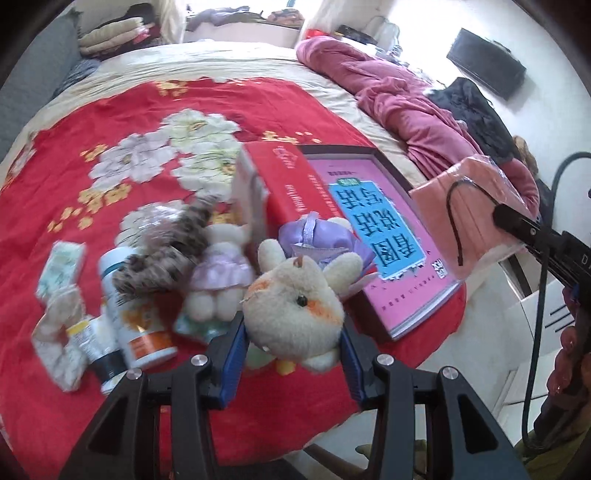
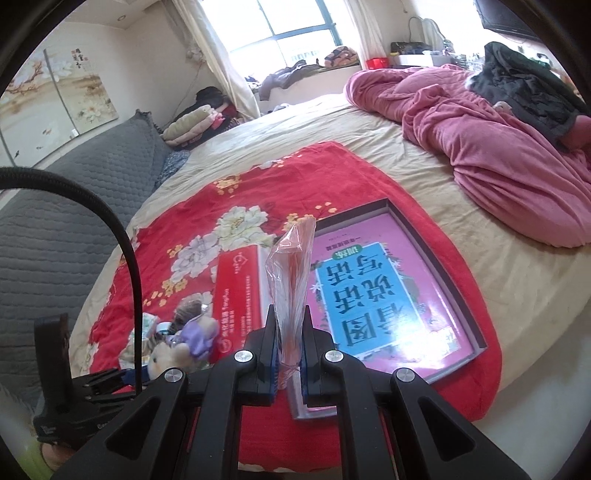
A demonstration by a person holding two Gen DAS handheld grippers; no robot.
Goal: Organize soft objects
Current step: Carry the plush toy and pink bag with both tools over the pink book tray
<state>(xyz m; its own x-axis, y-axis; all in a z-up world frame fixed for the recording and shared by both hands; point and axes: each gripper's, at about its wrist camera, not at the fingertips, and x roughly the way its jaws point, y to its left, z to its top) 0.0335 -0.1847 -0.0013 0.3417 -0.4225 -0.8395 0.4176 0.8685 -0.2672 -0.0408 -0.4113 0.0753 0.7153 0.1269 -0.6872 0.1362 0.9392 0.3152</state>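
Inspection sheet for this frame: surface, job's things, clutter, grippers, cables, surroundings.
Surface: red floral cloth spread on a beige bed.
Job's things: cream plush toy with a purple dress; smaller plush in a lilac skirt; wrapped pink face mask; fuzzy brown item, blurred.
Clutter: supplement bottle, tissue packs, red box, pink book in a tray.
Grippers: left gripper closed on the cream plush toy; right gripper shut on the wrapped pink face mask.
Cables: black cable arcing over the left gripper.
Surroundings: pink quilt, grey headboard, window.
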